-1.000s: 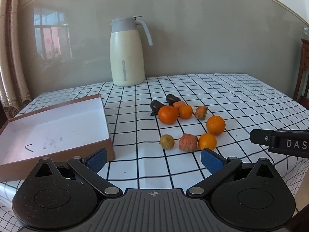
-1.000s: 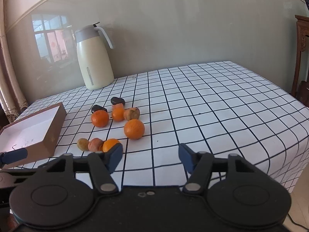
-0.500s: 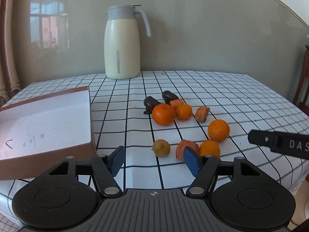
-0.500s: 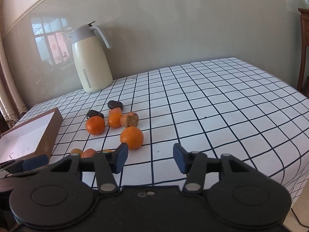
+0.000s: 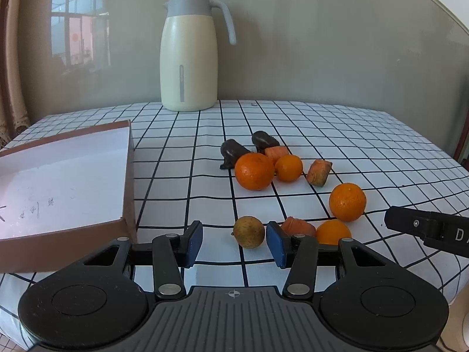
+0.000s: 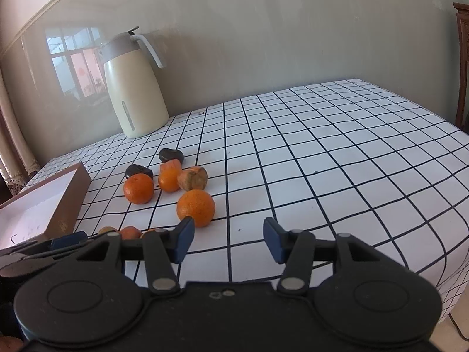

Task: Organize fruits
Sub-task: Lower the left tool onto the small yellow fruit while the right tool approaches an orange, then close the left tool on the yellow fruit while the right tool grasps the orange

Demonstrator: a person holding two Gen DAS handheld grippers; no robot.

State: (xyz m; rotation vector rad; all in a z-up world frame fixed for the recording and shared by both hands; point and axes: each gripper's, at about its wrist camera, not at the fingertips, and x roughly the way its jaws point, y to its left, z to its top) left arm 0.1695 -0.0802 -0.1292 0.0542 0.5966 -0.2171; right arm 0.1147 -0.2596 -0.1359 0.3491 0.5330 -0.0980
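Several fruits lie on the checked tablecloth: a big orange (image 5: 254,171), a smaller orange (image 5: 288,167), an orange at the right (image 5: 347,201), a yellow-brown round fruit (image 5: 249,232), reddish pieces (image 5: 319,172) and two dark fruits (image 5: 231,151). My left gripper (image 5: 234,243) is open and empty, with the yellow-brown fruit just ahead between its pads. My right gripper (image 6: 227,239) is open and empty, close behind an orange (image 6: 195,207). A brown box (image 5: 58,176) with a white inside lies to the left.
A cream thermos jug (image 5: 187,55) stands at the back by the wall. The box also shows in the right wrist view (image 6: 44,205). The table's right edge (image 6: 457,234) drops off; a wooden chair (image 6: 463,58) stands beyond it.
Both grippers have moved lower and closer to the fruits. The left jaws have narrowed somewhat and now frame the yellow-brown fruit. No fruit has moved.
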